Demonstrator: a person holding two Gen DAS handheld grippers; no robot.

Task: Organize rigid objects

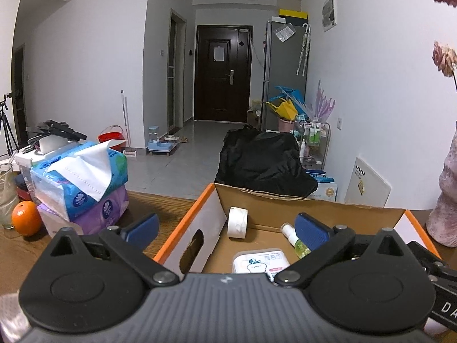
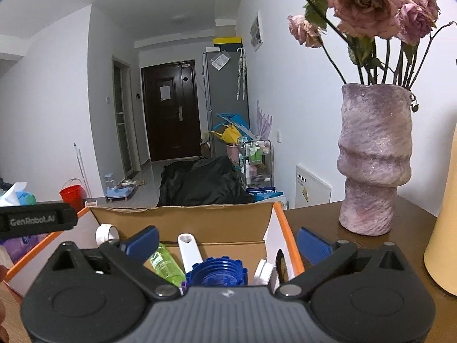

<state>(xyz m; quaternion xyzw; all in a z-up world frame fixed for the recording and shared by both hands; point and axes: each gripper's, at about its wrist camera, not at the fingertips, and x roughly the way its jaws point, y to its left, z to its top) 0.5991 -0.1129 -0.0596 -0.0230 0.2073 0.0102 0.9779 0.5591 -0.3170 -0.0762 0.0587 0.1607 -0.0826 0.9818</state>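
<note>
Both grippers are hovering over the cardboard box point(image 1: 217, 200), jaws spread wide and holding nothing: left gripper point(image 1: 227, 227), right gripper point(image 2: 227, 241). Tape roll point(image 1: 237, 222), green spray bottle point(image 2: 167, 264), blue-capped container point(image 2: 217, 271) and wipes pack point(image 1: 261, 260) are already lying inside; sorting is appearing nearly complete.

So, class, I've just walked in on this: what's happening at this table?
A person with a gripper in each hand is sorting small items into a cardboard box on a wooden table. Both the left gripper and right gripper are wide open over the box, holding nothing. Inside lie a tape roll, a green bottle, a wipes pack and a blue cap. An orange, tissue packs and a vase remain outside.
</note>
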